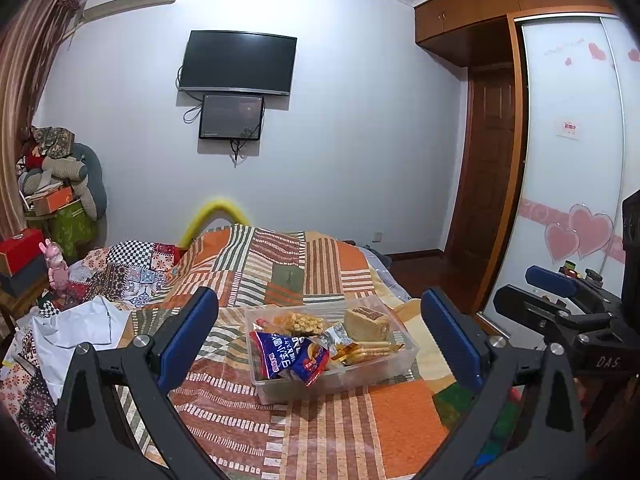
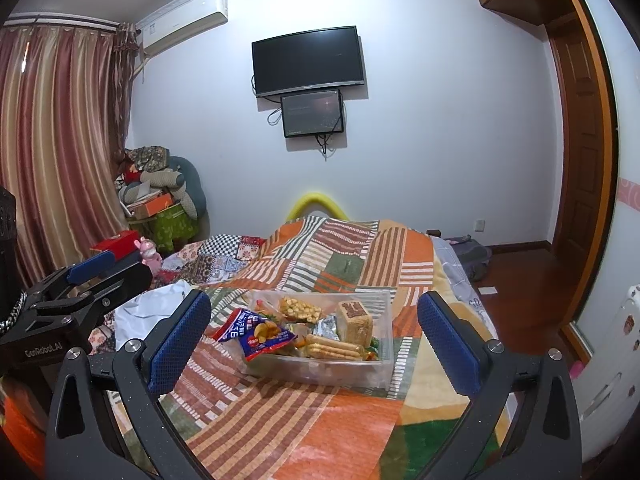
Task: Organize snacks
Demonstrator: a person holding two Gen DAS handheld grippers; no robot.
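A clear plastic box (image 1: pixel 404 360) (image 2: pixel 380 364) sits on the patchwork bedspread. It holds snacks: a blue and red chip bag (image 1: pixel 290 358) (image 2: pixel 256 330), a puffed-rice bar (image 1: pixel 302 322) (image 2: pixel 300 308), a tan wrapped cake (image 1: pixel 366 322) (image 2: pixel 354 320), and a pack of crackers (image 1: pixel 370 350) (image 2: pixel 334 347). My left gripper (image 1: pixel 320 336) is open and empty, held short of the box with its jaws wide either side. My right gripper (image 2: pixel 314 336) is open and empty, likewise short of the box. Each gripper shows at the other view's edge.
A white plastic bag (image 1: pixel 76 330) (image 2: pixel 160 304) lies on the bed to the left. A pink toy (image 1: pixel 58 268) and boxes stand at the bed's left side. A wardrobe with sliding doors (image 1: pixel 572 160) is to the right. A TV (image 1: pixel 239 62) hangs on the far wall.
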